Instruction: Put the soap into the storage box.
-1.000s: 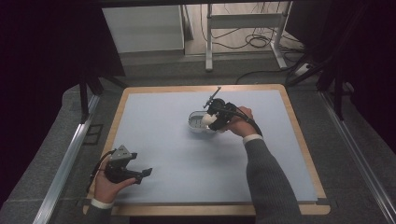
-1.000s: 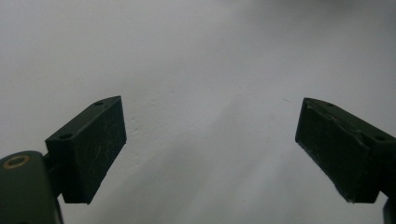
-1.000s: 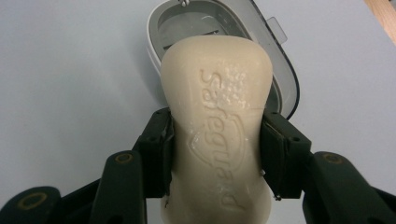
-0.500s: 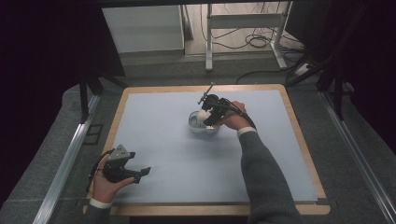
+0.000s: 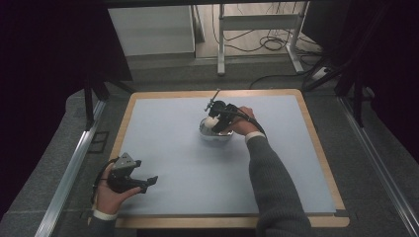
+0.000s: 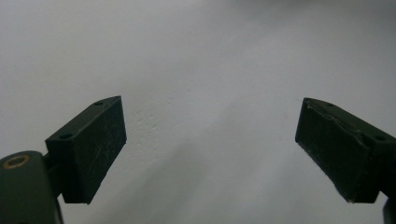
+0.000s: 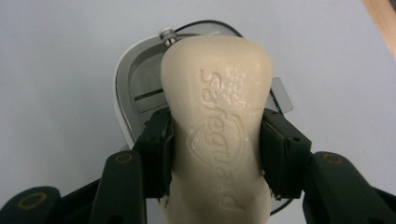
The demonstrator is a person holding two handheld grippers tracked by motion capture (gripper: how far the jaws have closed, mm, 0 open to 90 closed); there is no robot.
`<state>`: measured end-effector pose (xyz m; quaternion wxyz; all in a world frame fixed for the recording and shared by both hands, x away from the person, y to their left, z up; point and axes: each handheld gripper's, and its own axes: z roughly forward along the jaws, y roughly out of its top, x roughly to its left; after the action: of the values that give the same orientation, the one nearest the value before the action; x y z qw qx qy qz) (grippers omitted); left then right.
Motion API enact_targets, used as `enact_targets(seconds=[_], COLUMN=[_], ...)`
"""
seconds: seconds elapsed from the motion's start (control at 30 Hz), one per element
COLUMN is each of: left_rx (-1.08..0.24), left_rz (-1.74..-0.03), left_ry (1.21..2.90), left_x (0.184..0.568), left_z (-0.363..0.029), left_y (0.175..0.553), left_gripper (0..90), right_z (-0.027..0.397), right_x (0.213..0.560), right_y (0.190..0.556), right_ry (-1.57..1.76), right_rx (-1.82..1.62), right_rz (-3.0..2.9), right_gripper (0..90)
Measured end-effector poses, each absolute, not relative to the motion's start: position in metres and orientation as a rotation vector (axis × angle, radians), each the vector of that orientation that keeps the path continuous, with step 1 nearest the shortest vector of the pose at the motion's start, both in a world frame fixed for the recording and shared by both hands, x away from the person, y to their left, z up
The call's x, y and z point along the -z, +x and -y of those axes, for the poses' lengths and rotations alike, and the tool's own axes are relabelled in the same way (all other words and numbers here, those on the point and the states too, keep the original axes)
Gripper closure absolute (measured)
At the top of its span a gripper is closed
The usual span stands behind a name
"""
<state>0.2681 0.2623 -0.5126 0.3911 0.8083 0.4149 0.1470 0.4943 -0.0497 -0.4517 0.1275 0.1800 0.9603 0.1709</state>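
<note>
Right gripper view: the right gripper (image 7: 217, 154) has its jaws clamped on the waist of a cream soap bar (image 7: 217, 121), the bar's long axis running straight out between them, embossed face up. Just beyond and beneath the bar sits the soap dish (image 7: 140, 88), so the next move looks like a short descent to seat the bar inside it. In the high view the right gripper (image 5: 217, 118) hangs over the dish (image 5: 215, 136) mid-worktop (image 5: 163, 123). The left gripper (image 5: 148, 181) rests well apart near the front edge, its jaws wide and holding nothing, above bare worktop.
</note>
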Motion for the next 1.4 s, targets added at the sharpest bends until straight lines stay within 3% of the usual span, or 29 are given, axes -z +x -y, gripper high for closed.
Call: enact_targets(seconds=[0.7,0.97,1.4], left_rx=[-0.374,-0.375,-0.391], left_rz=[-1.052,-1.050,-1.069], left_ry=[2.061,2.074,2.079], left_x=[0.513,0.514,0.516], left_z=[-0.261,-0.259,-0.257], left_y=[0.268,0.268,0.269], left_gripper=[9.2,9.2,9.2], right_z=[0.065,0.098,0.164], right_x=[0.430,0.424,0.455], right_y=[0.471,0.442,0.390], right_ry=[0.789,0.837,0.920], right_rx=[-0.784,-0.928,-0.963], right_rz=[-2.634,-2.581,-2.457], right_gripper=[33.2,31.5,26.6])
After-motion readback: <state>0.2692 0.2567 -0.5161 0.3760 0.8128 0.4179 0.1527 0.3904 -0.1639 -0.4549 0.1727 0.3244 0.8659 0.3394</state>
